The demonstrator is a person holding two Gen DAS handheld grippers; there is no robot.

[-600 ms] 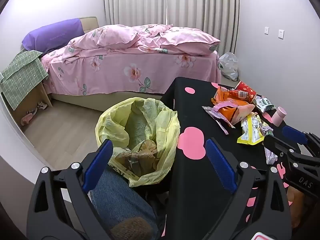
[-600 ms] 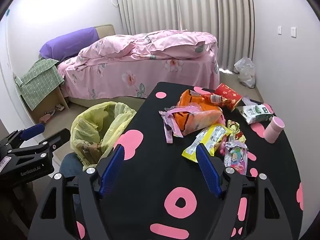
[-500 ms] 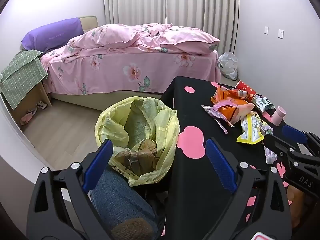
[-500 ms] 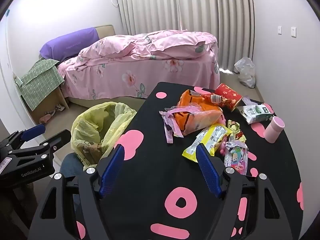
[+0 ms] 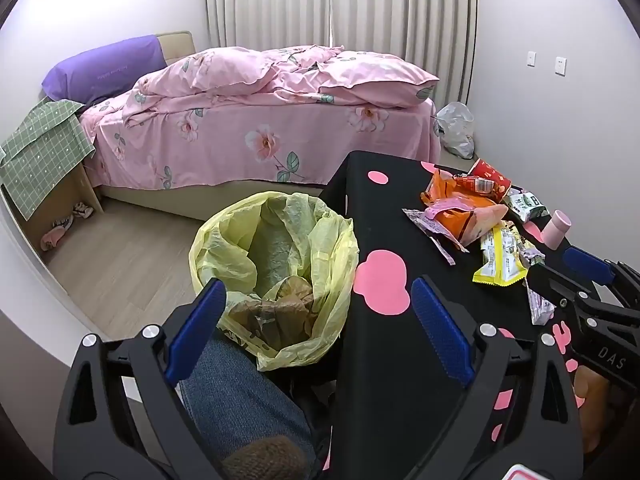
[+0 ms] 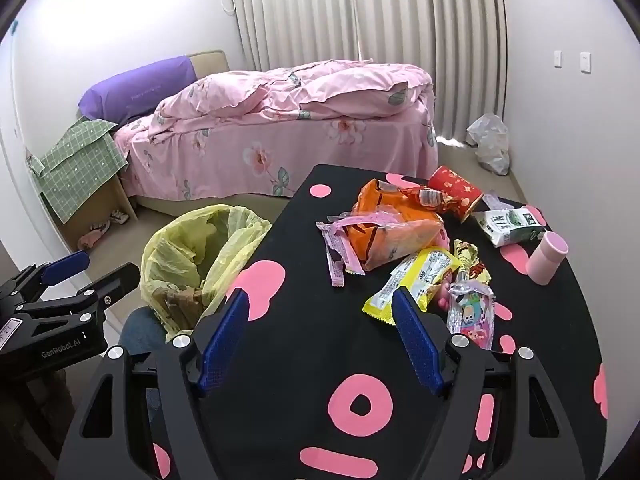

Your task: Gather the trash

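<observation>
Hovering above the near part of the black table [image 6: 304, 360], the right gripper [image 6: 320, 336] has its fingers spread wide and holds nothing, and the left gripper [image 5: 318, 332] is the same, wide and empty, placed between the yellow bin bag [image 5: 276, 264] and the table edge. I judge that the task is at its beginning, or between two pieces: all the trash on the table is not yet collected, and no piece is in a jaw. The trash lies in a loose heap on the far right part of the table: an orange snack bag [image 6: 392, 236], a pink wrapper [image 6: 336, 256] beside it, a yellow wrapper [image 6: 416, 280], a cartoon sachet [image 6: 472, 312], a red packet [image 6: 456, 192] and a white and green milk carton [image 6: 508, 224]. A pink cup [image 6: 546, 258] stands upright near the right edge; if it has something inside, I cannot tell. The nearest piece to the right gripper is the yellow wrapper, just in front of its right finger, so the next move probably calls for going forward and down, closing on a thin flat film without pushing it away, then carrying it left over the bag. The bag stands on the floor just beside the left edge of the table, its mouth open, and it already contains some brownish crumpled paper at the bottom, with much room left.
</observation>
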